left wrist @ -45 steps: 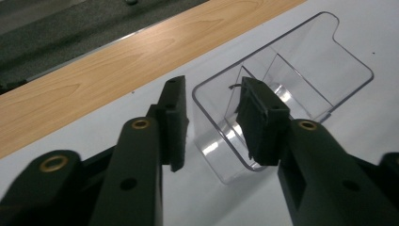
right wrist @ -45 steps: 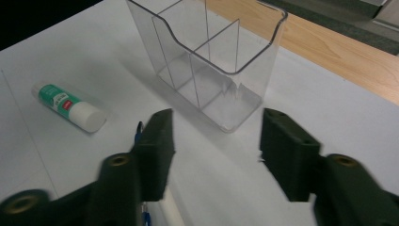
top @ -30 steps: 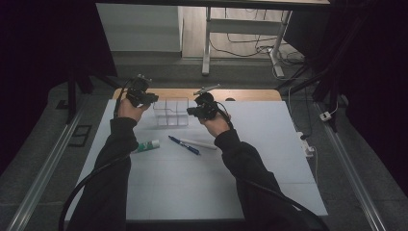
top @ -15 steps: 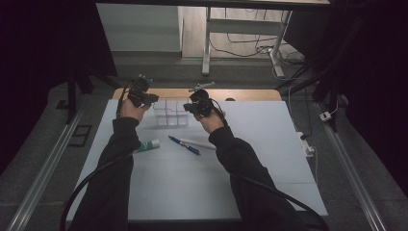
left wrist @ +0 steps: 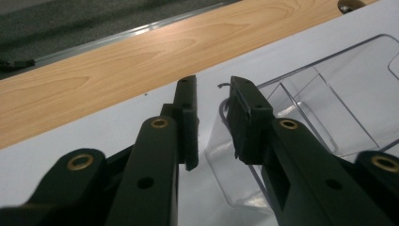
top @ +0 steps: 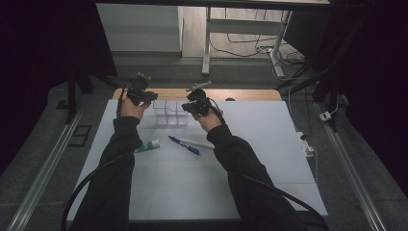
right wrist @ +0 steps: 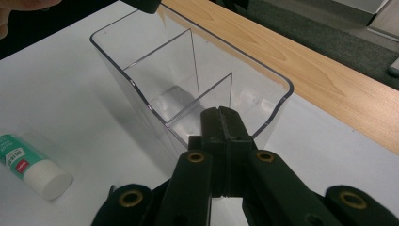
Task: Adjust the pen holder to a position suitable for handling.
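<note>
A clear plastic organizer (top: 169, 113) with several compartments stands at the far middle of the white board (top: 269, 159). My left gripper (top: 139, 93) is at its left end. In the left gripper view this gripper (left wrist: 214, 120) is open, one jaw outside the organizer's (left wrist: 329, 108) end wall and the other over the inside. My right gripper (top: 195, 104) is at the organizer's right end. In the right gripper view its jaws (right wrist: 221, 117) are pressed together over the near rim of the organizer (right wrist: 188, 70), with nothing seen between them.
A green-and-white glue stick (top: 146, 146) lies near the left forearm and shows again as the glue stick (right wrist: 28, 165) in the right gripper view. A blue pen (top: 184, 145) and a white pen (top: 198, 143) lie mid-board. A wooden strip (top: 240, 95) borders the far edge.
My right gripper has moved a little left, up to the organizer's right end. The left gripper has stayed at the left end.
</note>
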The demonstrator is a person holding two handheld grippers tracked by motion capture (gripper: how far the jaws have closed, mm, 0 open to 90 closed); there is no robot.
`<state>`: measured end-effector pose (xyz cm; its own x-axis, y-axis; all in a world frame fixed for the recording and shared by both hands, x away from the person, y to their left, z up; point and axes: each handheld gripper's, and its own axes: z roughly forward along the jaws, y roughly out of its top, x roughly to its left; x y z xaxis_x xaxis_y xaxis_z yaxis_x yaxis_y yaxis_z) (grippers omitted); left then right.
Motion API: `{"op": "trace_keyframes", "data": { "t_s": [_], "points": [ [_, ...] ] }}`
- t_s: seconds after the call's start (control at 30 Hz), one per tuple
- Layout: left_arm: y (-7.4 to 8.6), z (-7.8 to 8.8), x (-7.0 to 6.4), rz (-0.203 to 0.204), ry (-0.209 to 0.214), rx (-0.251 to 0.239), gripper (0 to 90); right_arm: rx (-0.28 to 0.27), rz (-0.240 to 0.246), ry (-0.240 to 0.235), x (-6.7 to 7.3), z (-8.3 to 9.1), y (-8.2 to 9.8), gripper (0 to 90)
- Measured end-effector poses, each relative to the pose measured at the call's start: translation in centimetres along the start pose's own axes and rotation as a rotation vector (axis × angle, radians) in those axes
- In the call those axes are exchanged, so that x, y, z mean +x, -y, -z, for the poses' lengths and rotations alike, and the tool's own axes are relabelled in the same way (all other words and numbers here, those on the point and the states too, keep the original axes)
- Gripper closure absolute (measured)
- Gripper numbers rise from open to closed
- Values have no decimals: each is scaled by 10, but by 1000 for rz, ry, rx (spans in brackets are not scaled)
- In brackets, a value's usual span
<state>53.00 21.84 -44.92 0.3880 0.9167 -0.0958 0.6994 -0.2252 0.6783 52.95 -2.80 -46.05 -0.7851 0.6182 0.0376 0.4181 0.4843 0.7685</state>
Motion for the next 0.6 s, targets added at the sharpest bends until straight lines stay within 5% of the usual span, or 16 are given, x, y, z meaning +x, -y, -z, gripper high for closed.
{"op": "trace_keyframes", "data": {
  "t_s": [0.37, 0.6],
  "points": [
    [1, -1, -7, -17, 30, 27, 815, 18, 28, 10, 1, 1, 1, 897],
    [0, -1, -26, -45, 47, 41, 816, 55, 63, 21, -2, 6, 8, 897]
  ]
}}
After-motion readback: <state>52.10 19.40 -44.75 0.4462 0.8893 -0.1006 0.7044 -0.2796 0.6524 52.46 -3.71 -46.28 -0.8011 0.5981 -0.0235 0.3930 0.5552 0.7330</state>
